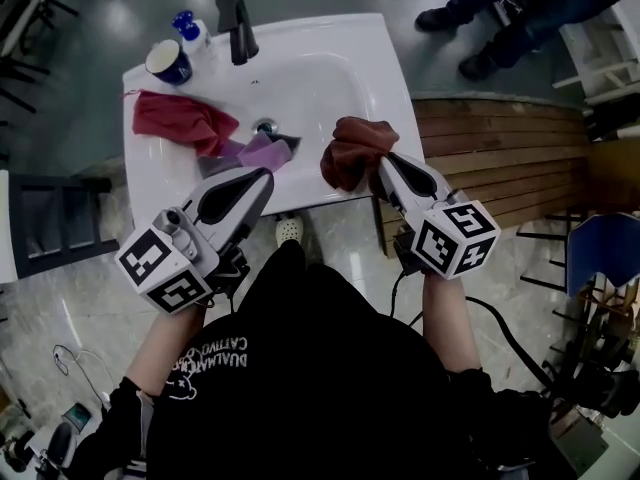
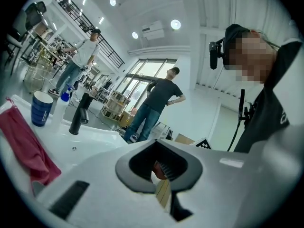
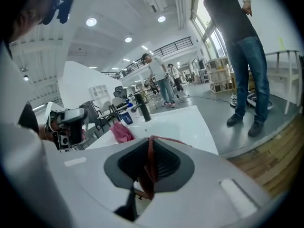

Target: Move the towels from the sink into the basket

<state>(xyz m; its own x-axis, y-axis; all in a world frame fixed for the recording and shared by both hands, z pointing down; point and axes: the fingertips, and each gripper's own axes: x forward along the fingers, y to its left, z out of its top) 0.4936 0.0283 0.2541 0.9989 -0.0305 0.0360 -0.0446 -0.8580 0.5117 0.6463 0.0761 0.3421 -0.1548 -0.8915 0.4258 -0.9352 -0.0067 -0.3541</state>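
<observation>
**Thin pinch on the brown towel, and no basket in sight**

The right gripper point(image 1: 385, 168) has its fingers point(image 3: 167, 164) nearly closed on the brown towel point(image 1: 350, 153). Look at how little they hold: just a narrow fold runs between the pads, while the bulk bunches up beyond the tips, out past the front rim of the sink point(image 1: 340, 58). That's the danger, I'd say. A quick swing could let the weight drag that fold free, and the towel would drop to the floor, not back into the basin.

The left gripper point(image 1: 262, 180) sits just beside it with fingers together and nothing gripped. Crowd any closer and it could knock the bundle loose.

The red towel point(image 1: 175, 118) lies on the sink's rim beyond the left fingers and off to their left. The purple towel point(image 1: 262, 151) lies just ahead of them, by the drain. The basket shows in no view, so the carry starts with its target unseen, and a loose tail could snag on the way.
</observation>
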